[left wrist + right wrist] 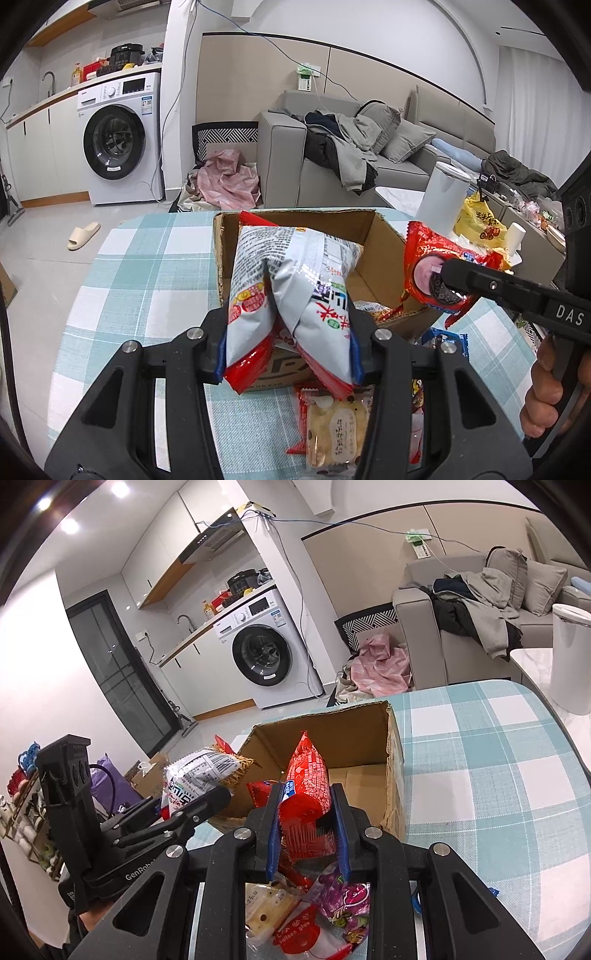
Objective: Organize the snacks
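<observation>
An open cardboard box (373,236) (391,746) stands on the checked tablecloth. My left gripper (288,347) is shut on a white and red chip bag (291,280), held above the box's near edge; the bag also shows in the right wrist view (199,775). My right gripper (306,834) is shut on a red cookie pack (306,786), held over the box's near side. In the left wrist view that red pack (428,258) hangs at the box's right wall. Loose snack packets (332,432) (314,912) lie on the cloth below both grippers.
A white cylindrical bin (443,195) and a yellow bag (480,221) stand past the table on the right. A sofa (332,162) with clothes and a washing machine (118,140) are behind. The tablecloth (498,775) stretches to the right of the box.
</observation>
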Demonstrator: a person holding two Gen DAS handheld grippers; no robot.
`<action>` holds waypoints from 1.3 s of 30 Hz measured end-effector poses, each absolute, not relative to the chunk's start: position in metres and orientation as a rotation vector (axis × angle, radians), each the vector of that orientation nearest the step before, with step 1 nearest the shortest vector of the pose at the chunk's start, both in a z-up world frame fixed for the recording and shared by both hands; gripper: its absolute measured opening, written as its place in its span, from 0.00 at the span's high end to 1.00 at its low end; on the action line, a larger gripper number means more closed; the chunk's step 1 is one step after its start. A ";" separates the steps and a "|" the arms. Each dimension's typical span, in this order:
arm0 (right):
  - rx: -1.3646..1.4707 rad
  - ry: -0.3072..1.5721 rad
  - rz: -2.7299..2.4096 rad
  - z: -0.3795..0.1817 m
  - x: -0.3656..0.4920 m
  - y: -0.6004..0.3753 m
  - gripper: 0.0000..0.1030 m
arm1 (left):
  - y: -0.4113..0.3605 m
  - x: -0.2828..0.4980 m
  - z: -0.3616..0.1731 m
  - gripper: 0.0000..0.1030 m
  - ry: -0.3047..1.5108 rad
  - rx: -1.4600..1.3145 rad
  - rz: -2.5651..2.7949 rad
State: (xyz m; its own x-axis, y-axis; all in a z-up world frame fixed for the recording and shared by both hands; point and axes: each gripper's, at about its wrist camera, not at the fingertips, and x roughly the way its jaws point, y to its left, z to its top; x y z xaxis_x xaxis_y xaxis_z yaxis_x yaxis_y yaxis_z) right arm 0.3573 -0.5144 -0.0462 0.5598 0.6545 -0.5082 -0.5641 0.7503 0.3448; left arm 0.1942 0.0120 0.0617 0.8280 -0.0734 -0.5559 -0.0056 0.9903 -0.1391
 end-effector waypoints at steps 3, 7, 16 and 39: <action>0.138 0.662 0.712 -0.048 0.361 -0.511 0.76 | 0.012 0.202 0.058 0.57 0.600 -0.135 -0.035; 0.141 0.673 0.703 -0.052 0.368 -0.508 0.76 | 0.011 0.211 0.053 0.57 0.606 -0.133 -0.034; 0.158 0.694 0.686 -0.060 0.383 -0.502 0.76 | 0.003 0.231 0.039 0.57 0.627 -0.107 -0.027; 0.120 0.694 0.660 -0.066 0.388 -0.510 0.48 | 0.000 0.231 0.033 0.27 0.644 -0.096 -0.041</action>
